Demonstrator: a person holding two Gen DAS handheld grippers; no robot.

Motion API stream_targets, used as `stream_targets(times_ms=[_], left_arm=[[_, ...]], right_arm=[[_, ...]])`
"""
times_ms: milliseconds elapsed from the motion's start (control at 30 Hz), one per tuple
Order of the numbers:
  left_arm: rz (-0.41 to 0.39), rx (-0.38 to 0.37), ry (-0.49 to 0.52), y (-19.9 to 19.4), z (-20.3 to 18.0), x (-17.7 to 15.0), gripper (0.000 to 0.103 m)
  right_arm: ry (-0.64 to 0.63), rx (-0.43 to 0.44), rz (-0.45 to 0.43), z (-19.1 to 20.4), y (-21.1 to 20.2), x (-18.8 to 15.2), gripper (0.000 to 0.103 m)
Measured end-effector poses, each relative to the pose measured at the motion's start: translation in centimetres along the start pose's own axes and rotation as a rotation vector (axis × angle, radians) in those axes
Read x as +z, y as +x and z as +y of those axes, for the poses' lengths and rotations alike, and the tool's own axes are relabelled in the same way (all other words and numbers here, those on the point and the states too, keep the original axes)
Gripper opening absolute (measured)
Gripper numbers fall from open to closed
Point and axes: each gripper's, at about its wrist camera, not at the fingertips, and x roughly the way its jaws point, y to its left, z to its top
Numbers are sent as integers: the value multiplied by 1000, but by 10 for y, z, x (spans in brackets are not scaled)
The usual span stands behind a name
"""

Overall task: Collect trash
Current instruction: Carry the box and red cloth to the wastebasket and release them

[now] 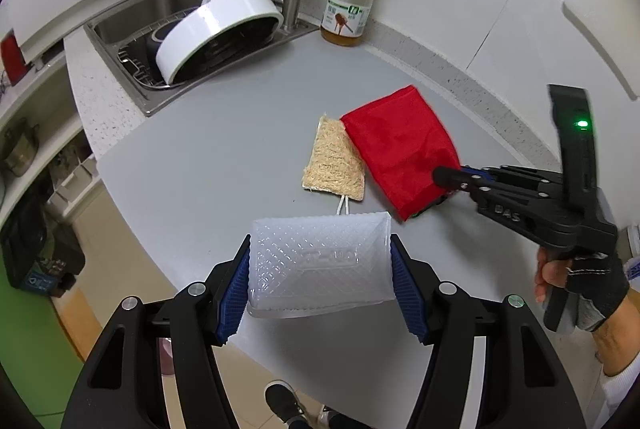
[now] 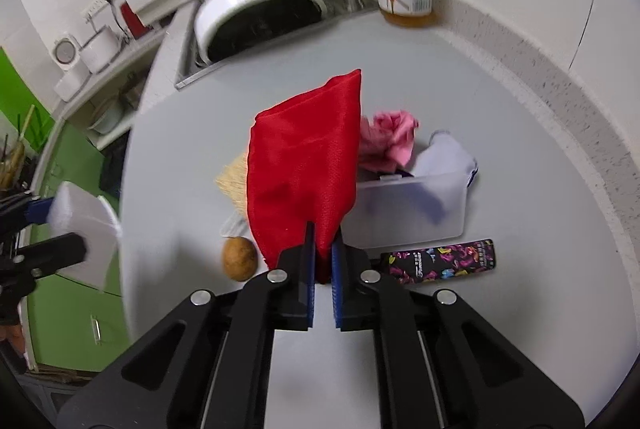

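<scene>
My left gripper (image 1: 320,277) is shut on a clear textured plastic box (image 1: 320,263) and holds it over the grey counter's front edge; the box also shows at the left of the right wrist view (image 2: 82,225). My right gripper (image 2: 322,253) is shut on a red cloth (image 2: 304,169) and lifts it above the counter. In the left wrist view the red cloth (image 1: 400,145) hangs from the right gripper (image 1: 444,181), partly over a tan loofah pad (image 1: 334,161).
A translucent bin (image 2: 404,209) holds a pale cloth, with a pink cloth (image 2: 386,139) behind it. A patterned black tube (image 2: 440,261) and a brown round fruit (image 2: 239,258) lie nearby. A honey jar (image 1: 350,5) stands at the back. The sink (image 1: 132,17) holds a white pot.
</scene>
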Motion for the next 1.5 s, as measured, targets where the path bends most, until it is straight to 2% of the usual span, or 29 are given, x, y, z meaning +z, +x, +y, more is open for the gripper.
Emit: stream_targets(times_ms=[233,467,767,967,1067,1233,1367,1500], left_arm=[[-49,39,-31,-42,6,-17,62],[-99,135,-104,-102,38,-55,62],[-139,275,-260,-184,124,-129,62],[-143,309,-342,-213,186,-173,62],[-136,308,-369,-210,211,-187,62],[-93,318,-426,-167,263,-215,62],[-67,338,-459,-109,306,-251,62],[-53,333,-491,-25,354,-296,62]], right_arm=[[-119,63,-76,42,-67,-1,5],[-243,160,-112,115,-98,-9,5],[-385,307,-83,251,-83,-18,5],[-435,340,-24,335,-46,-27,5],[-449,332,18,363,-18,-32,5],[-483,322,77,395,46,-44,5],[-534,310,97,405,116,-66,5],[-562,299,108,407,200,-100,5]])
